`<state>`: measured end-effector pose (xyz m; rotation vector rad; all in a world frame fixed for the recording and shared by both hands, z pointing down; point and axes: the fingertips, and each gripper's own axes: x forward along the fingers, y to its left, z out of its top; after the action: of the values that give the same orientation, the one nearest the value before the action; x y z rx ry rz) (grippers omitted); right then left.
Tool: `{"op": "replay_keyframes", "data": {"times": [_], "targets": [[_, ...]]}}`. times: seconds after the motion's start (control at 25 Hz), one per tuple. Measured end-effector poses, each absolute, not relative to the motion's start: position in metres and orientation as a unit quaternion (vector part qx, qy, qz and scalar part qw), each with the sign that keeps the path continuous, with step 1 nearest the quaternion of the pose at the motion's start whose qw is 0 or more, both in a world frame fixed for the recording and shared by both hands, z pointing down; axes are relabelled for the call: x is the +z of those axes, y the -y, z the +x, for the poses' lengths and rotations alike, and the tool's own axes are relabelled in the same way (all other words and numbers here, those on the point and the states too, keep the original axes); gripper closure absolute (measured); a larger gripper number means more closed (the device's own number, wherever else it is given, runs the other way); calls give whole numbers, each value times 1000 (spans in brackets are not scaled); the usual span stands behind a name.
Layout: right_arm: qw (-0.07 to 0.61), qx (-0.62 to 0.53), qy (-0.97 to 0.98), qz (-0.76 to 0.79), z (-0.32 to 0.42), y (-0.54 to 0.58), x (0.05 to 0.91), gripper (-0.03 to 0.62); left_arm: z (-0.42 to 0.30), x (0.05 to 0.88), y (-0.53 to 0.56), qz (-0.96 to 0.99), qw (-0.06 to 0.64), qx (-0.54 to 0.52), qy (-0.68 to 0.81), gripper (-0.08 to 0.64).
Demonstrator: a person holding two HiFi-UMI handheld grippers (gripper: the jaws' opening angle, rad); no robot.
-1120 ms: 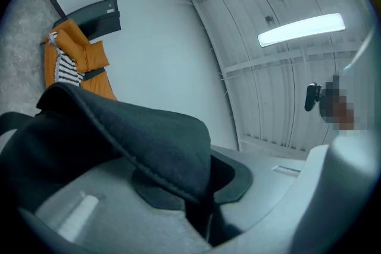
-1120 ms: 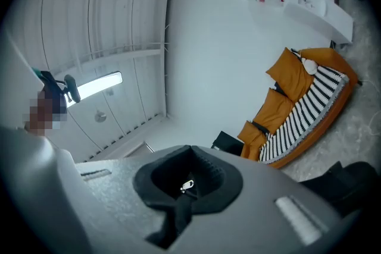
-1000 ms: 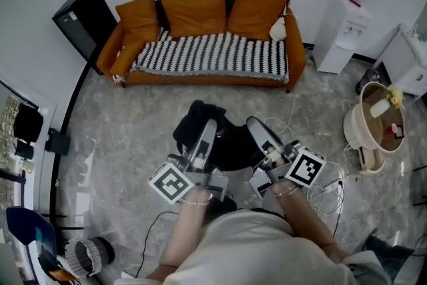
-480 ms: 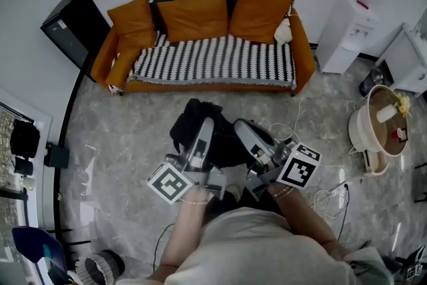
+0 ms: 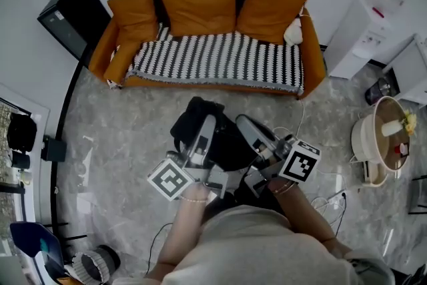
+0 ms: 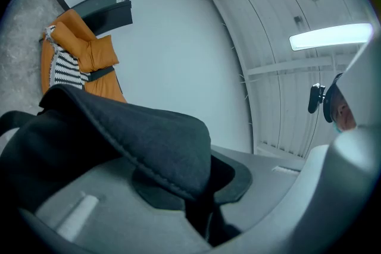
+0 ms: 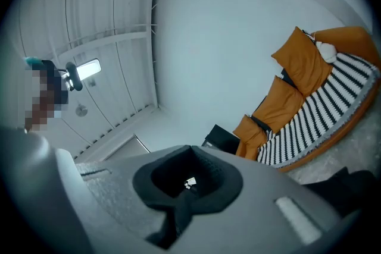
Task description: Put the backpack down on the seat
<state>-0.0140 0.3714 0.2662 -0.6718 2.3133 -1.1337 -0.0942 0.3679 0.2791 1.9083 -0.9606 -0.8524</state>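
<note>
the left gripper [image 5: 208, 123] is clenched on a thick padded fold of the black backpack [image 5: 225, 145], and the right gripper [image 5: 244, 123] pinches a thin edge of it. the backpack hangs between them, the orange sofa [image 5: 215, 61] well ahead.

A black backpack [image 5: 215, 137] hangs at the centre above the grey floor [image 5: 127, 137], with the left gripper [image 5: 207, 127] clamped onto it from 7 o'clock and the right gripper [image 5: 245, 125] from 5 o'clock. The orange sofa [image 5: 312, 53] with its striped cover [image 5: 213, 60] stands apart at 12 o'clock, and a white water dispenser [image 5: 363, 30] at 2.
</note>
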Motion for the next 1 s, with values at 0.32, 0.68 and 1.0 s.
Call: {"op": "replay_keyframes", "data": {"times": [0.32, 0.68, 1.0], "targets": [[230, -424, -844, -234, 10, -247, 265, 589, -79, 275, -258, 745, 404, -345, 404, 495], [256, -436, -840, -197, 43, -144, 245, 589, -46, 256, -152, 746, 379, -363, 410, 496], [284, -467, -815, -194, 73, -88, 247, 589, -19, 252, -95, 744, 393, -359, 404, 497]]}}
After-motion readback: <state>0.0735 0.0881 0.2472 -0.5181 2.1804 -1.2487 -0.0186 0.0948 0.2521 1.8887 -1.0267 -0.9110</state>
